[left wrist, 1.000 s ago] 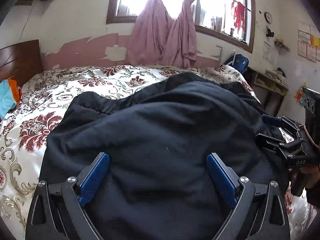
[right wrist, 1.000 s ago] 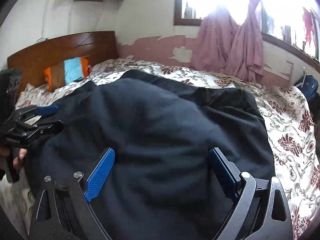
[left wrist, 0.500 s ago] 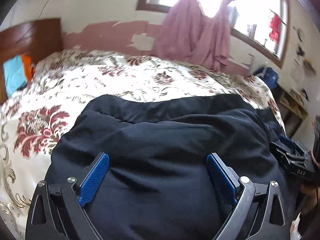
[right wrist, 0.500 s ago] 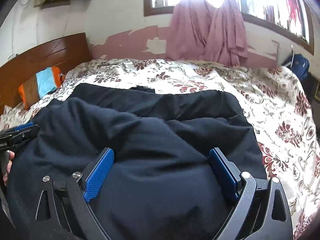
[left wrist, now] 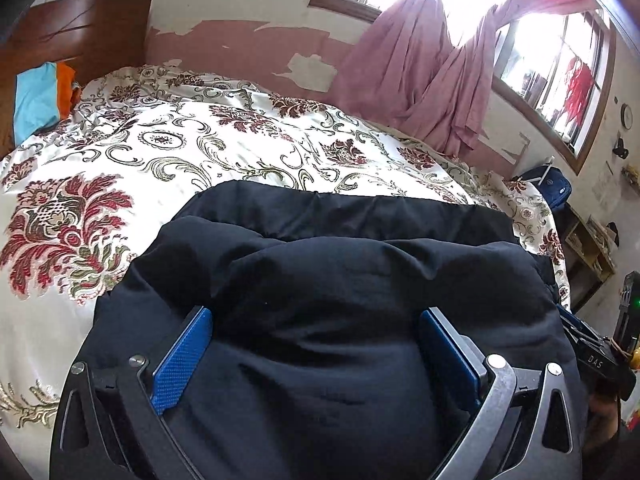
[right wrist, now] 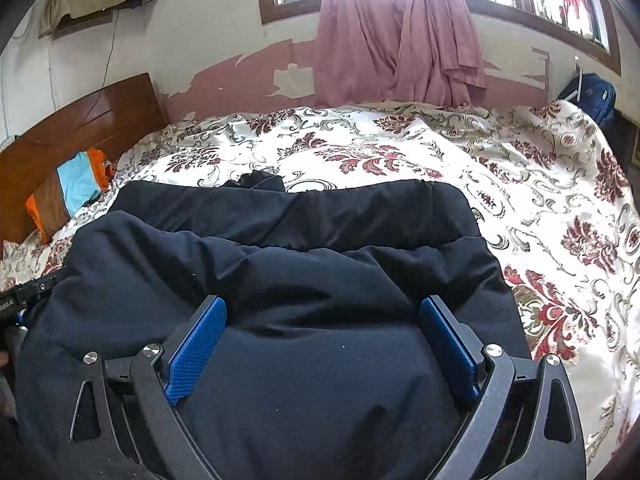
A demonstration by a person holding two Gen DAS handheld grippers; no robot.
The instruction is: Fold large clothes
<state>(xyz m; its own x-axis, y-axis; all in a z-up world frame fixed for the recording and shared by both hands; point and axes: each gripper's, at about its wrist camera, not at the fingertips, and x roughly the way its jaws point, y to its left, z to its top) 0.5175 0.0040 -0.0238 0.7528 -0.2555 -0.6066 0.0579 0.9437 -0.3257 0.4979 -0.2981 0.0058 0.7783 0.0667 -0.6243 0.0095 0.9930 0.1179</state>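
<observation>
The black garment (left wrist: 340, 280) lies on the bed (left wrist: 120, 160), near the edge closest to us, already doubled so that an upper layer rests on a lower one whose far hem (right wrist: 360, 200) shows beyond it. The fabric is thick and puffy, probably padded; we judge it soft, bulky and moderately heavy, with a smooth shell that may slip between flat pads. It will spring back instead of holding a crease.

We hold the left gripper (left wrist: 316, 356) over the garment's left portion, jaws wide apart, blue pads (left wrist: 182, 360) either side of a mound of cloth without pinching it. The right gripper (right wrist: 320, 352) stands likewise over the right portion, jaws spread and clamped on nothing. Whether the pads touch the cloth, we cannot tell.

For the next fold, we recommend taking hold at the outer corners or along a seamed hem, where layers are thinner and a pinch can gather both. Gripping the puffed middle risks catching only the top layer.

Beyond the garment lie the floral bedspread, a headboard (right wrist: 80, 128), a blue-and-orange pillow (left wrist: 40, 100) and pink curtains (right wrist: 400, 40).
</observation>
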